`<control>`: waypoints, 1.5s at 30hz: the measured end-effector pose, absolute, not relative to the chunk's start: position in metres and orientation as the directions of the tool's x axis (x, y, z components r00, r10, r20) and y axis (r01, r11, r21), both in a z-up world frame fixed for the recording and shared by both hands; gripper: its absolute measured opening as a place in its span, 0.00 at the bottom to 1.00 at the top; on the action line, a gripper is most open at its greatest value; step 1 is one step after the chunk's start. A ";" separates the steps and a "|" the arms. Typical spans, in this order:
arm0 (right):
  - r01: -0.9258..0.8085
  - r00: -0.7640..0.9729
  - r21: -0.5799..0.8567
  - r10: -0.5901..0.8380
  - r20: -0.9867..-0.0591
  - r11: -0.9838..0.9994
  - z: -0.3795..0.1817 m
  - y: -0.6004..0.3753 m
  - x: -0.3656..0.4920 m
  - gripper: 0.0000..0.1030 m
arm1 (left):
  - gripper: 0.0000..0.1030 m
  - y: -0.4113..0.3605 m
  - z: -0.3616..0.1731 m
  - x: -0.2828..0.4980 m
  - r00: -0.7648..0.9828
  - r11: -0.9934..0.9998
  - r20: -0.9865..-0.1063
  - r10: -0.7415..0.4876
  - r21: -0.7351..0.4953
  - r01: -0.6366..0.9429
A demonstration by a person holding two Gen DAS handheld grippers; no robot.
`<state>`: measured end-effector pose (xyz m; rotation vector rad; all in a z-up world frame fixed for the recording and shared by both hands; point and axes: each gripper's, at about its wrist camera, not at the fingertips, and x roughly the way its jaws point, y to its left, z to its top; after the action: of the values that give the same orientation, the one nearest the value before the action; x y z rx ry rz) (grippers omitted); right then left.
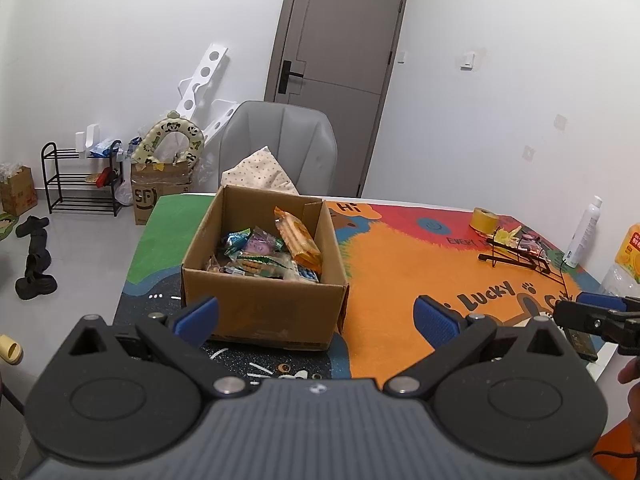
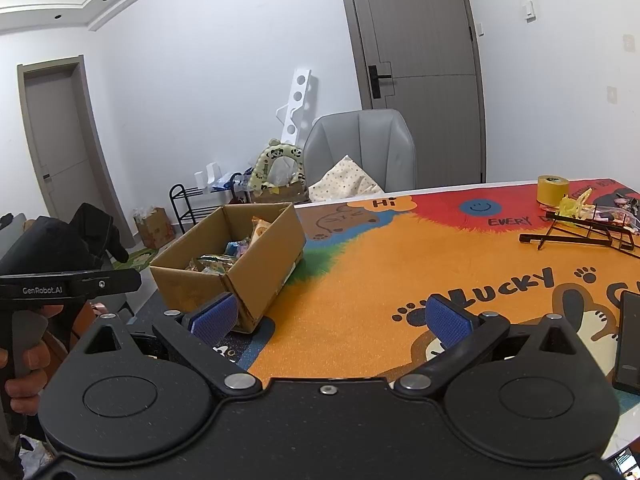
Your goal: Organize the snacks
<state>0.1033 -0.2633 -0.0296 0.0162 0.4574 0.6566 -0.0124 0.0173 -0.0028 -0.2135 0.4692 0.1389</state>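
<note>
The left gripper (image 1: 316,316) hangs above the near edge of the table (image 1: 400,264) with its jaws wide apart and nothing between them; its blue pads (image 1: 198,316) are bare. Right ahead, at 12 o'clock from it, stands the open cardboard box (image 1: 260,308), and the snacks (image 1: 268,252) lie inside it in a loose pile, with one orange packet (image 1: 298,240) leaning on the right wall. The right gripper (image 2: 332,316) also has its jaws apart and holds nothing; from it the box is at about 10 o'clock, near the left finger. At 2 o'clock on the colourful table cover are a yellow tape roll (image 2: 553,189) and a black wire rack (image 2: 580,232), well apart from the box. A grey chair (image 1: 280,144) stands behind the table.
</note>
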 end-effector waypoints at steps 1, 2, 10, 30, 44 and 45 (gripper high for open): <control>-0.586 0.696 0.157 0.593 -0.405 0.795 -0.030 -0.263 0.103 1.00 | 1.00 0.017 -0.003 -0.012 0.883 0.969 -0.462 0.082 -0.171 -0.180; -0.586 0.696 0.156 0.593 -0.405 0.795 -0.029 -0.263 0.103 1.00 | 1.00 0.017 -0.003 -0.013 0.883 0.969 -0.462 0.081 -0.171 -0.178; -0.594 0.691 0.158 0.601 -0.401 0.789 -0.029 -0.262 0.103 1.00 | 1.00 0.016 -0.004 -0.010 0.881 0.970 -0.465 0.085 -0.164 -0.180; -0.585 0.699 0.156 0.592 -0.401 0.796 -0.031 -0.263 0.106 1.00 | 1.00 0.015 -0.005 -0.009 0.878 0.971 -0.470 0.084 -0.159 -0.178; -0.583 0.699 0.155 0.589 -0.405 0.798 -0.031 -0.262 0.106 1.00 | 1.00 0.016 -0.005 -0.009 0.878 0.971 -0.471 0.086 -0.159 -0.180; -0.583 0.698 0.155 0.589 -0.406 0.798 -0.032 -0.262 0.106 1.00 | 1.00 0.016 -0.005 -0.009 0.878 0.971 -0.472 0.085 -0.159 -0.180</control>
<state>0.1057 -0.2619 -0.0315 0.0154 0.4576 0.6532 -0.0086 0.0157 -0.0050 -0.2010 0.4812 0.1391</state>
